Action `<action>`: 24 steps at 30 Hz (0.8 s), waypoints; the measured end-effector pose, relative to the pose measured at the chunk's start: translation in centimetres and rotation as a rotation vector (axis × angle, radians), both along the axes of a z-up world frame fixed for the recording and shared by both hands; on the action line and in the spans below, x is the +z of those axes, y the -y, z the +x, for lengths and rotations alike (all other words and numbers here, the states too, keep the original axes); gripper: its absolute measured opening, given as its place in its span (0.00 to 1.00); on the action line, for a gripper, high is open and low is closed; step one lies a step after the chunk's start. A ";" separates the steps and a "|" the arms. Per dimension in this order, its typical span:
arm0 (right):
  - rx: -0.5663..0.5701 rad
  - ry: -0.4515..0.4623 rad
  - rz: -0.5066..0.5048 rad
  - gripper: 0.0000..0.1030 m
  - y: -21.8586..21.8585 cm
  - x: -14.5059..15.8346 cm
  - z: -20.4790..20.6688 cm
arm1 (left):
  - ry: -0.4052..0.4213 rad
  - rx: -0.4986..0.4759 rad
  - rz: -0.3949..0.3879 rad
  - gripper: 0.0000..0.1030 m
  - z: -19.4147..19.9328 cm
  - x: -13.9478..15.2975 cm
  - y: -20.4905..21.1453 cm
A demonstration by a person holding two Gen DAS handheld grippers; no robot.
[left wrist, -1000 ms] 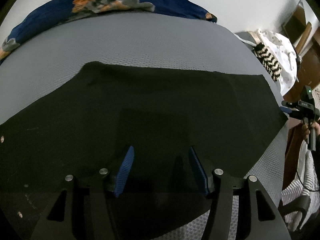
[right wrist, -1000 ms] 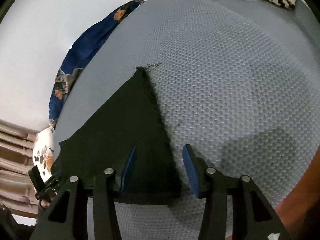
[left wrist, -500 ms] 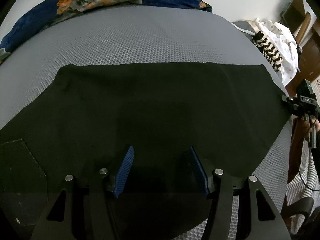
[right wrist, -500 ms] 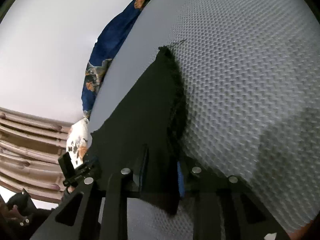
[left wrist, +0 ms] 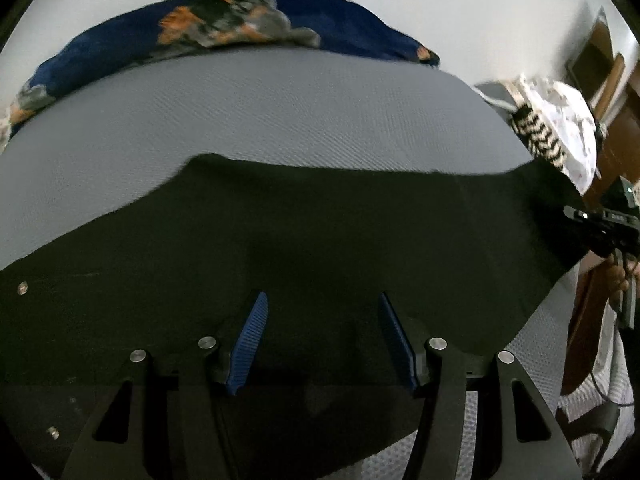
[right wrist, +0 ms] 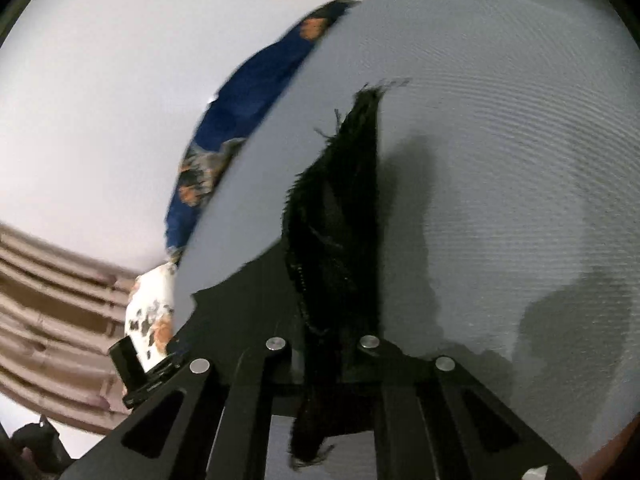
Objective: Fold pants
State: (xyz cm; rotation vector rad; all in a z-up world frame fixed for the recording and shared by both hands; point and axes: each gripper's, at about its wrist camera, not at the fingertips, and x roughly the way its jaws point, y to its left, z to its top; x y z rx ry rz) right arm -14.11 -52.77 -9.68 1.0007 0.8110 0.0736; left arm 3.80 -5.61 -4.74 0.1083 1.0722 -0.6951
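Black pants [left wrist: 320, 232] lie spread across a grey mesh-covered bed [left wrist: 280, 112]. My left gripper [left wrist: 322, 332] is open, its blue pads wide apart just above the near part of the pants. My right gripper [right wrist: 324, 344] is shut on the frayed hem end of the pants [right wrist: 340, 216] and holds it lifted off the bed, the cloth standing up as a ridge. The right gripper also shows at the right edge of the left wrist view [left wrist: 600, 224], at the pants' lifted right end.
A dark blue patterned blanket [left wrist: 224, 32] lies along the bed's far edge by the white wall. A black-and-white knit item [left wrist: 540, 136] and white patterned cloth [left wrist: 568, 120] lie at the right. Brown curtains [right wrist: 48, 280] hang at the left.
My right gripper has shut on the hem end and raised it off the bed. My left gripper stays open over the pants; its view has tilted slightly.
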 end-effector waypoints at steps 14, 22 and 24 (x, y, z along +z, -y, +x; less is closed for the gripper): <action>0.381 0.083 0.084 0.08 -19.2 1.8 15.2 | 0.056 0.192 -0.050 0.59 0.0 2.7 -11.5; 0.673 -0.038 -0.087 0.08 -33.3 -1.3 18.5 | 0.004 0.271 -0.109 0.59 0.0 2.4 -16.1; 0.719 -0.062 -0.170 0.08 -35.4 -1.6 18.1 | -0.004 0.272 -0.128 0.59 0.0 2.4 -16.5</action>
